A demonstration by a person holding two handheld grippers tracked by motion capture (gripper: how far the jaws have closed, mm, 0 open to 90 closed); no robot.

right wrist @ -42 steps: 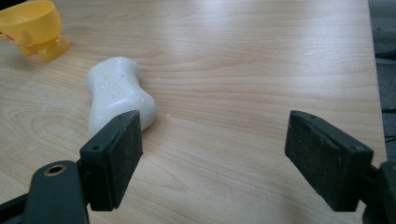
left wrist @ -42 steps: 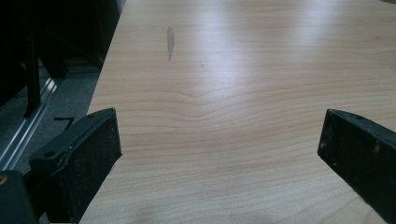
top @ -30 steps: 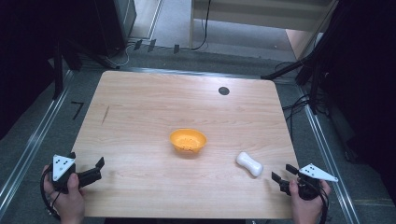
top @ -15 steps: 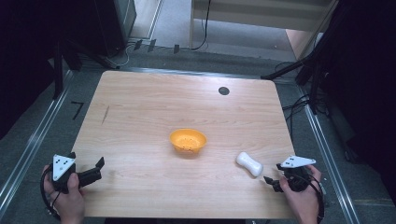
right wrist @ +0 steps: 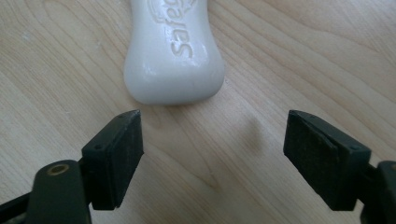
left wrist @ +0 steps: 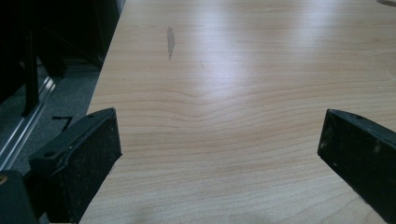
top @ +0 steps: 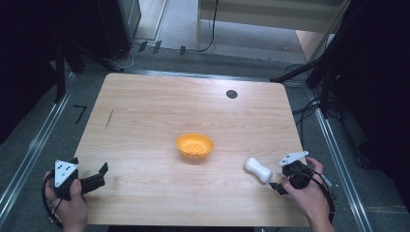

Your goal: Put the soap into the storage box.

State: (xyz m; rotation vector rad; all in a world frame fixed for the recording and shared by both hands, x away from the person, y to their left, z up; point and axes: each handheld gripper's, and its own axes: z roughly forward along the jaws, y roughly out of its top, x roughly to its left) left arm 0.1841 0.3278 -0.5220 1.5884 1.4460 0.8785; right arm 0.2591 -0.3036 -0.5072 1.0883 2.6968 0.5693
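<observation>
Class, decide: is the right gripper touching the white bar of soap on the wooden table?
Apart. In the right gripper view, the right gripper has open jaws short of the white bar of soap, with bare wooden table between them.

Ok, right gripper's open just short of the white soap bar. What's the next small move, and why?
Probably ease the right gripper forward until the soap bar sits between its pads. The jaws are open wider than the bar, but its near end lies just beyond their tips on the table, untouched.

Table [top: 145, 121]: light wood top, rounded corners, marked by a dark streak [top: 109, 118] near the left edge and a round dark spot [top: 232, 94] toward the far side. Orange bowl [top: 194, 145] was set near centre; white soap [top: 258, 169] was laid to its right.
</observation>
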